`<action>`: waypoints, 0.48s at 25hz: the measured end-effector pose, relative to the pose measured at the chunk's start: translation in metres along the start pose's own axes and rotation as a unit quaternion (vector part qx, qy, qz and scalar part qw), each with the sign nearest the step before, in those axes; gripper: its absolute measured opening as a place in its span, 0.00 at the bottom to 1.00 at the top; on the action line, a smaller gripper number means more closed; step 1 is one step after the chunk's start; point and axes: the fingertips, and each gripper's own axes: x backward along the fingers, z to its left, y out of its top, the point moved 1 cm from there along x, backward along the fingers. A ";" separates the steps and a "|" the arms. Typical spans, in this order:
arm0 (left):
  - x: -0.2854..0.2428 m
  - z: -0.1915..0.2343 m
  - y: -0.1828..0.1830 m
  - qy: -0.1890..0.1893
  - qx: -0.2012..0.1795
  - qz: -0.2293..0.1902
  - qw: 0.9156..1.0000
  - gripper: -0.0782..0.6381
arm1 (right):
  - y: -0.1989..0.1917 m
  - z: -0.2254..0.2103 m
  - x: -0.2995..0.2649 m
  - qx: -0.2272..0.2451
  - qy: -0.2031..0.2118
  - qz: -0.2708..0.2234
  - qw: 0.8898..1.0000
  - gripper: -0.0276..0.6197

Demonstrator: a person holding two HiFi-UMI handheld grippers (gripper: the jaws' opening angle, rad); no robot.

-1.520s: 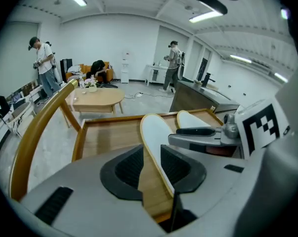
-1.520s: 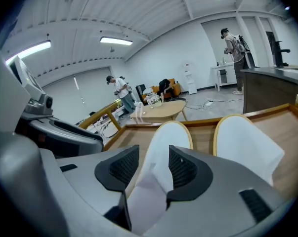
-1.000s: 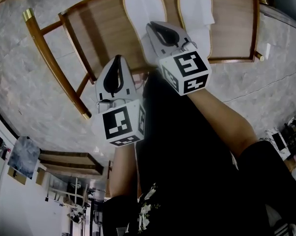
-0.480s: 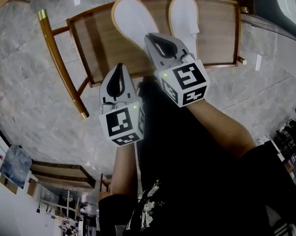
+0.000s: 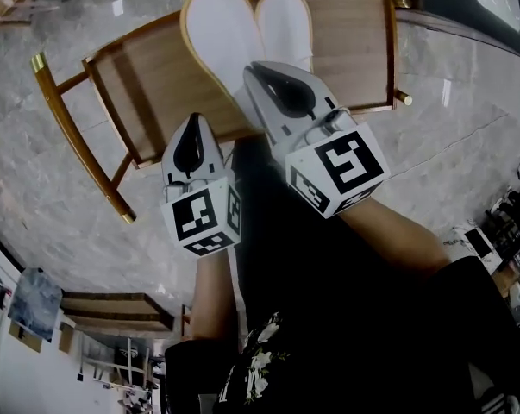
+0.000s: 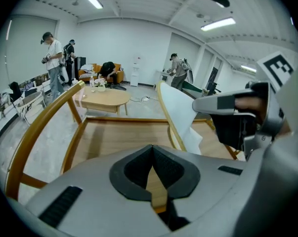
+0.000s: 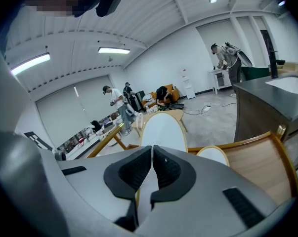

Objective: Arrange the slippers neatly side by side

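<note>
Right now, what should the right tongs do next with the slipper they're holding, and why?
Probably lower it gently. The right tongs are pinching one white slipper, which is tilted up off the wooden seat, while the other slipper lies flat there. Setting it down flat beside that one, toes level, would line up the pair.

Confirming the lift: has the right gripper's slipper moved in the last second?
Yes: held slipper has risen off the bench, toe now past the resting slipper.
</note>
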 end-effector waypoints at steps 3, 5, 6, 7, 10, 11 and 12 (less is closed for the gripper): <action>-0.011 -0.031 0.005 -0.019 -0.007 0.000 1.000 0.11 | 0.009 -0.029 0.022 -0.013 -0.020 -0.014 1.000 0.06; -0.019 -0.049 0.006 -0.030 -0.018 0.002 0.999 0.11 | 0.014 -0.046 0.035 -0.023 -0.031 -0.025 0.999 0.06; -0.024 -0.059 0.005 -0.036 -0.025 0.005 0.999 0.11 | 0.016 -0.054 0.042 -0.027 -0.037 -0.031 0.998 0.06; -0.028 -0.069 0.004 -0.044 -0.030 0.008 0.999 0.11 | 0.017 -0.064 0.048 -0.031 -0.044 -0.037 0.998 0.06; -0.039 -0.097 0.002 -0.064 -0.039 0.013 0.997 0.11 | 0.017 -0.091 0.065 -0.031 -0.069 -0.047 0.996 0.06; -0.039 -0.106 -0.001 -0.071 -0.043 0.016 0.996 0.11 | 0.014 -0.098 0.071 -0.030 -0.078 -0.046 0.995 0.06; -0.040 -0.113 -0.004 -0.079 -0.048 0.021 0.995 0.11 | 0.011 -0.105 0.077 -0.028 -0.087 -0.045 0.995 0.06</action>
